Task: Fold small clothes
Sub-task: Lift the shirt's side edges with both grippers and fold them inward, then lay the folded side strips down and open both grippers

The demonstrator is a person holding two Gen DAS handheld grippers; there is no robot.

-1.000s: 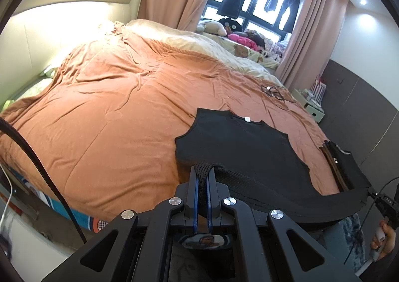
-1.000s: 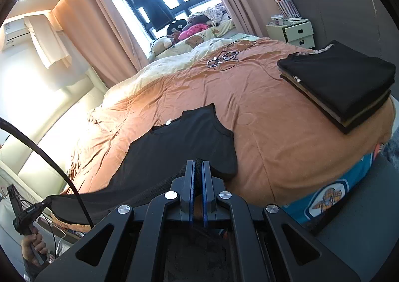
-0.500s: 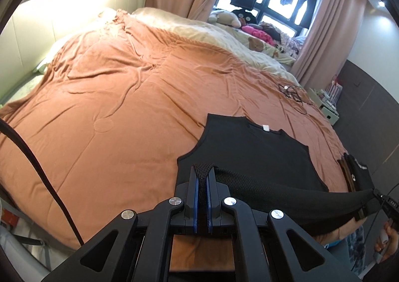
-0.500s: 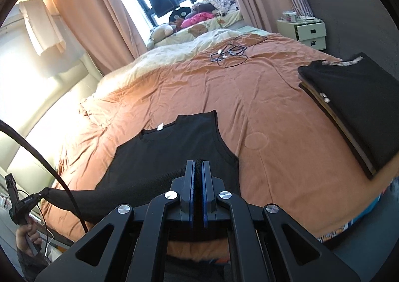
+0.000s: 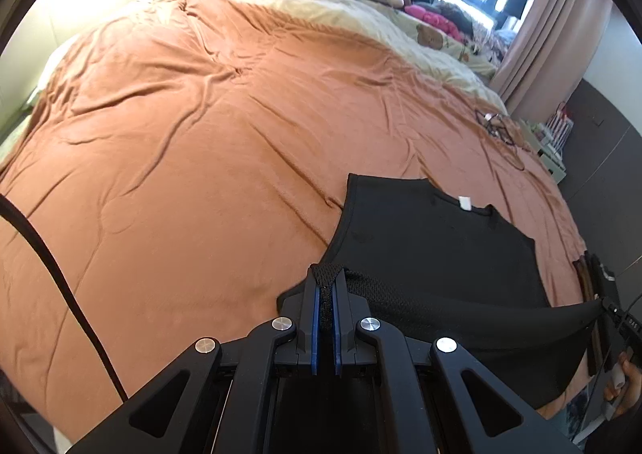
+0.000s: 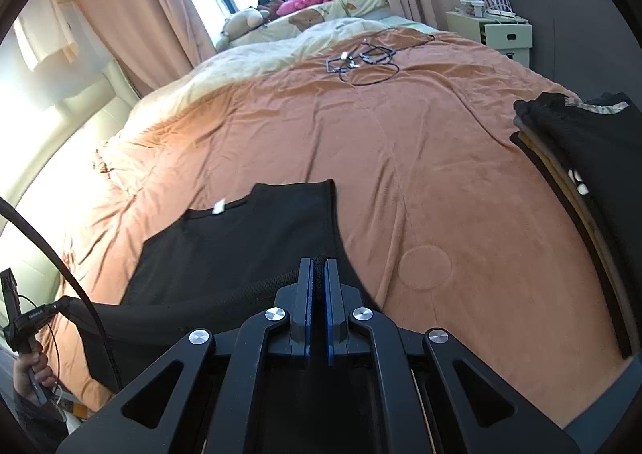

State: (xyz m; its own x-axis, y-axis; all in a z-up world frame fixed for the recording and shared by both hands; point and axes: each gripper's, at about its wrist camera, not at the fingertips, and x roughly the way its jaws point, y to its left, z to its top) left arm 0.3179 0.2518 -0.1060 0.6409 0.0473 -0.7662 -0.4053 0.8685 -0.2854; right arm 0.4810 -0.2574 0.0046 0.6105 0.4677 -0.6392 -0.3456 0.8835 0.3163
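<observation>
In the left wrist view, the orange bedspread point(image 5: 192, 157) fills the frame from nine o'clock round to two o'clock, creased and bright near the headboard. At the centre bottom the left gripper point(image 5: 326, 281) has its jaws pressed together on a corner of the black sleeveless top point(image 5: 433, 237), a nub of mesh hem poking up between the blue pads. The top lies mostly flat on the bedspread toward three o'clock, its neckline and white tag point(image 5: 464, 202) on the far side, while the near hem is lifted and stretched taut off toward four o'clock. In the right wrist view, a hand point(image 6: 30, 367) at eight o'clock grips the other tool's handle, with the hem running from there to the centre. The top point(image 6: 240, 241) spreads from nine o'clock to the middle, collar away from the camera. The right gripper point(image 6: 318, 273) is likewise clamped tight on the opposite hem corner. A tangle of cables point(image 6: 363, 58) lies at twelve o'clock, and a stack of folded clothes point(image 6: 582, 173) sits at three o'clock on the bed's edge.
</observation>
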